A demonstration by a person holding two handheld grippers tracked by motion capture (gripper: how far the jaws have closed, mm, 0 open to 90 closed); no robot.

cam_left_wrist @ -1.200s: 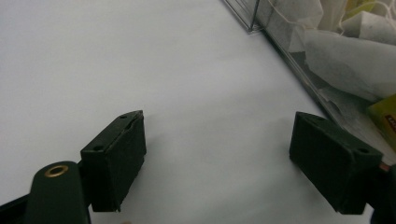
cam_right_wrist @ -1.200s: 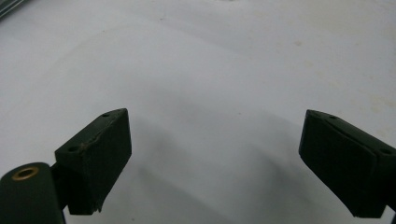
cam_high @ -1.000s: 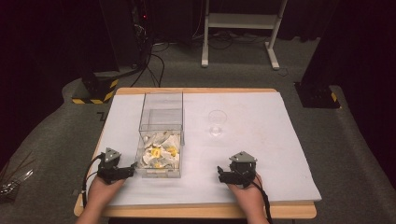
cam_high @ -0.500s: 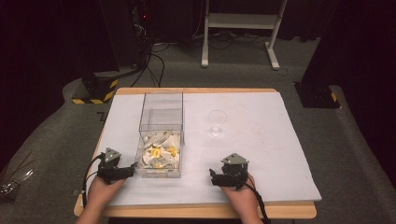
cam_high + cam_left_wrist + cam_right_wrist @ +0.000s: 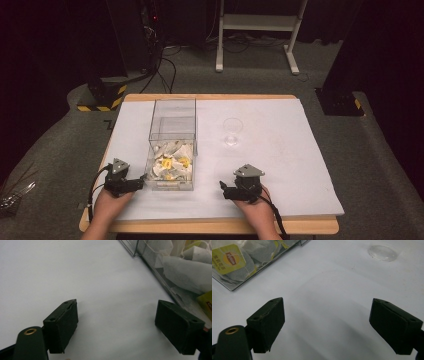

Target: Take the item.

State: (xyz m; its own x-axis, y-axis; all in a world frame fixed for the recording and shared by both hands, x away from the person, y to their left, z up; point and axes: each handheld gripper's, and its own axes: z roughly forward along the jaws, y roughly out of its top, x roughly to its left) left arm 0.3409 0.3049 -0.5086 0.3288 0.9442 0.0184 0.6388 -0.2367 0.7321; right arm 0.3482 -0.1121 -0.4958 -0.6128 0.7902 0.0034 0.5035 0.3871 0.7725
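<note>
Plainly, little had been done. The left gripper (image 5: pixel 141 183) rested near the tabletop's front-left corner, jaws wide apart and empty, just beside the clear plastic box (image 5: pixel 172 145) of white and yellow tea bags (image 5: pixel 171 164). The right gripper (image 5: pixel 221 191) lay along the front edge toward the middle, jaws equally spread, holding nothing. Farther back, well apart from both, the small clear glass cup (image 5: pixel 232 131) stood empty on the white-covered tabletop (image 5: pixel 280 150). No bag had left the box; the picking and the placing both remained.
</note>
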